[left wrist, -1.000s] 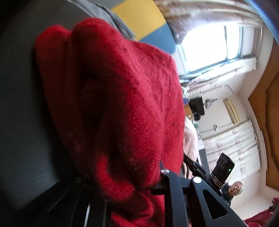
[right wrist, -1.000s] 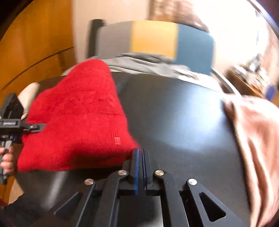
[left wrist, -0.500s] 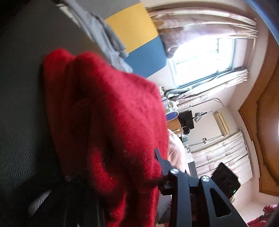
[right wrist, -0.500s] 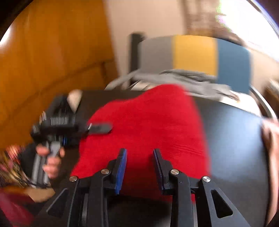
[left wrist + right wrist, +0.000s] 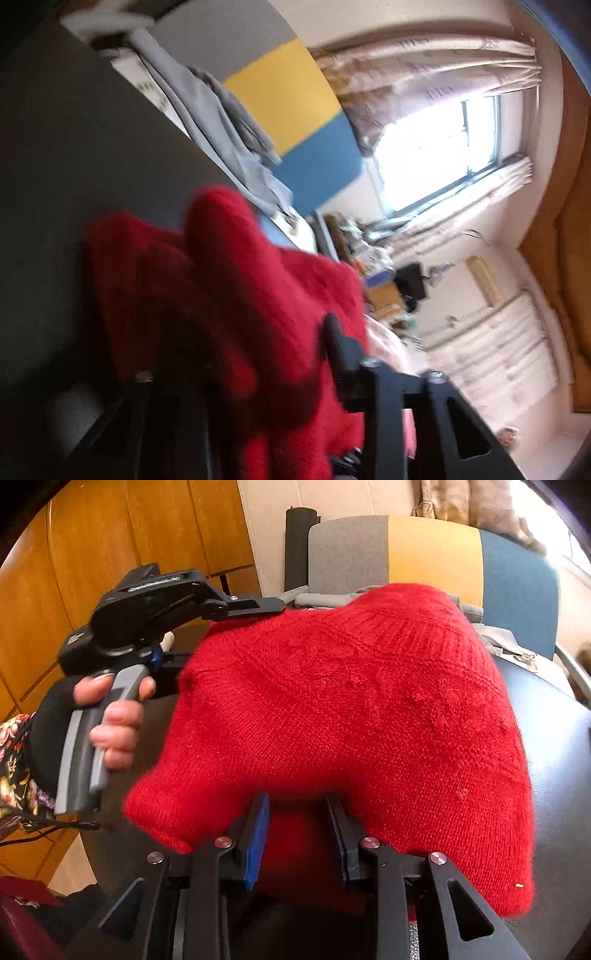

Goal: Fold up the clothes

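A red knitted sweater [image 5: 351,709] lies bunched on the black table [image 5: 554,746], its far side raised. My left gripper [image 5: 236,627], held by a hand at the sweater's far left edge, is closing, with one finger [image 5: 258,605] on top of the knit. In the left wrist view the sweater [image 5: 229,288] bulges between the fingers of the left gripper [image 5: 236,350] and hides one of them. My right gripper [image 5: 297,801] is open at the near hem. Its blue pads [image 5: 258,827] stand apart, tips tucked under the hem, with red knit showing in the gap.
A chair with a grey, yellow and blue back [image 5: 436,554] stands behind the table, grey clothes [image 5: 221,122] draped over it. A pink garment [image 5: 388,347] lies to the right of the sweater. Wooden panels [image 5: 92,554] line the left; a bright window [image 5: 436,147] is beyond.
My right gripper opened and swung left to the sweater's near hem. My left gripper rose and drew back with the sweater's edge, so more of the room shows.
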A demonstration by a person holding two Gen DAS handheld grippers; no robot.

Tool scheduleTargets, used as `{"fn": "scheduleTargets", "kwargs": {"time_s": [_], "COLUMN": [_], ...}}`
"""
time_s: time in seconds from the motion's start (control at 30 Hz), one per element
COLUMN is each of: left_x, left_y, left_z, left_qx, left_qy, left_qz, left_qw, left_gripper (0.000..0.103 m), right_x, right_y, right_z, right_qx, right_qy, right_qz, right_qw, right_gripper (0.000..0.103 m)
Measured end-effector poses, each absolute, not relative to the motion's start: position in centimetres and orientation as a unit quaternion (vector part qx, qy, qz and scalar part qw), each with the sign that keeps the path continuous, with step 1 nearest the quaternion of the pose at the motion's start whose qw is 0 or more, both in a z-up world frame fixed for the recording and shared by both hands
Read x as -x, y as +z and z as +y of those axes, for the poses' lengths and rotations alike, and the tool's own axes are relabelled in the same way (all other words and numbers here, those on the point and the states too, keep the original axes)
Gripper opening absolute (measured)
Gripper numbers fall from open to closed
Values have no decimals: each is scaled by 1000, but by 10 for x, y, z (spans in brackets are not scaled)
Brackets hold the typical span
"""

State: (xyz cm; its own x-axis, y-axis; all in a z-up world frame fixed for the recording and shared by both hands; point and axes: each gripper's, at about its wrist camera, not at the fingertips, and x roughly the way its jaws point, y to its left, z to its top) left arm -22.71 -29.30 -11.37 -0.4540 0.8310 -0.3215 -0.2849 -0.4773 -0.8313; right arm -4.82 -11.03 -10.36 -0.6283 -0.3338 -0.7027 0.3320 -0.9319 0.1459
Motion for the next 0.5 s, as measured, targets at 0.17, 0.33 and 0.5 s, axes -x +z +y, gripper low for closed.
{"fn": "scheduleTargets", "kwargs": {"time_s": [0.17, 0.33, 0.5], "left_x": [233, 230, 220], "left_y": [-124, -136, -122], "left_z": [-300, -345, -391], "left_qx": [409, 382, 323], "left_qy": [801, 803, 820], "left_qz": [-293, -361, -403], "left_qw": [323, 280, 248], "left_gripper": [26, 38, 41], "right_x": [45, 43, 49], "right_y": [-105, -105, -103], "right_z": [-109, -104, -106], "right_qx": [-388, -389, -389], "right_qy": [-904, -904, -903], "right_qz": [-6, -9, -16], "right_qw": [180, 179, 180], "right_gripper": [32, 32, 32]}}
